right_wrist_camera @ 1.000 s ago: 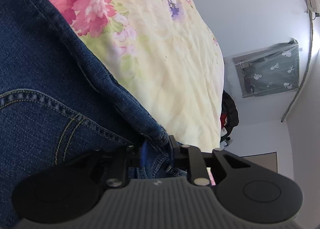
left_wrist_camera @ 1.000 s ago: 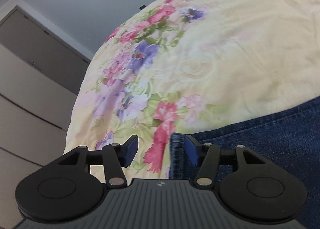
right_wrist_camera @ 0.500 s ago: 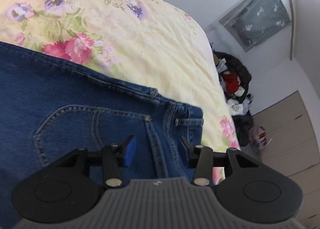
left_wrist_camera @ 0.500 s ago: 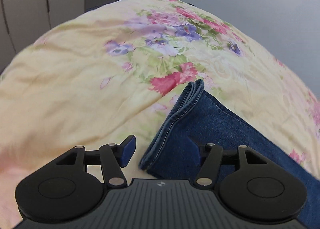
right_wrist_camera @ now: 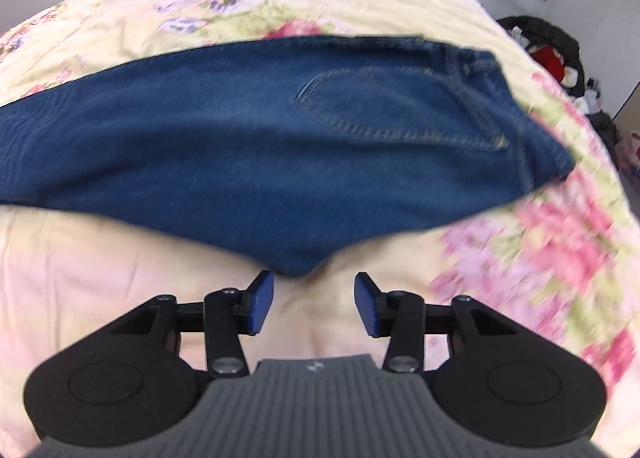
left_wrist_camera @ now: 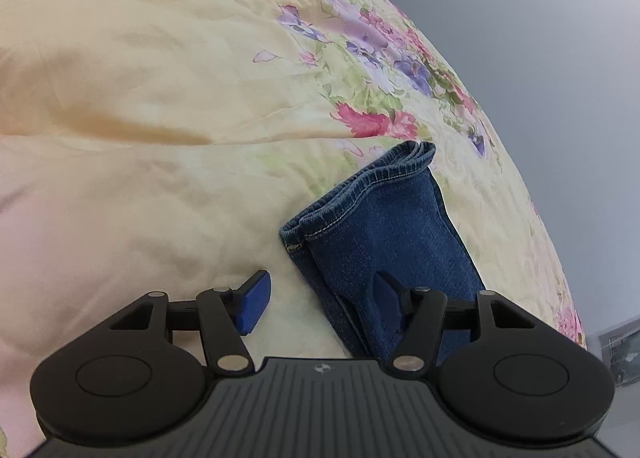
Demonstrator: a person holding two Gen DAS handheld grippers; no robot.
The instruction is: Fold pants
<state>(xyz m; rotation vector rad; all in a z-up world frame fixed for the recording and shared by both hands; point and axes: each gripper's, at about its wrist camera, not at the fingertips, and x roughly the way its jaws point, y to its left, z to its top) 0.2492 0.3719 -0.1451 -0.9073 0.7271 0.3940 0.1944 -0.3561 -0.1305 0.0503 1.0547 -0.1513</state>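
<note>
Blue denim pants (right_wrist_camera: 280,146) lie folded lengthwise on a floral bedspread, back pocket up, waistband to the right in the right wrist view. The stacked leg hems (left_wrist_camera: 360,194) show in the left wrist view. My left gripper (left_wrist_camera: 320,302) is open and empty, just above the leg ends, its right finger over the denim. My right gripper (right_wrist_camera: 314,306) is open and empty, just short of the pants' near edge. The right wrist view is motion-blurred.
The pale yellow floral bedspread (left_wrist_camera: 160,98) covers the bed on all sides of the pants. A grey wall (left_wrist_camera: 540,38) lies beyond the bed. A dark pile of clothes (right_wrist_camera: 552,46) sits off the bed's far right corner.
My right gripper let go of the waistband, opened and drew back from the pants. My left gripper stayed open and swung round over the leg hems.
</note>
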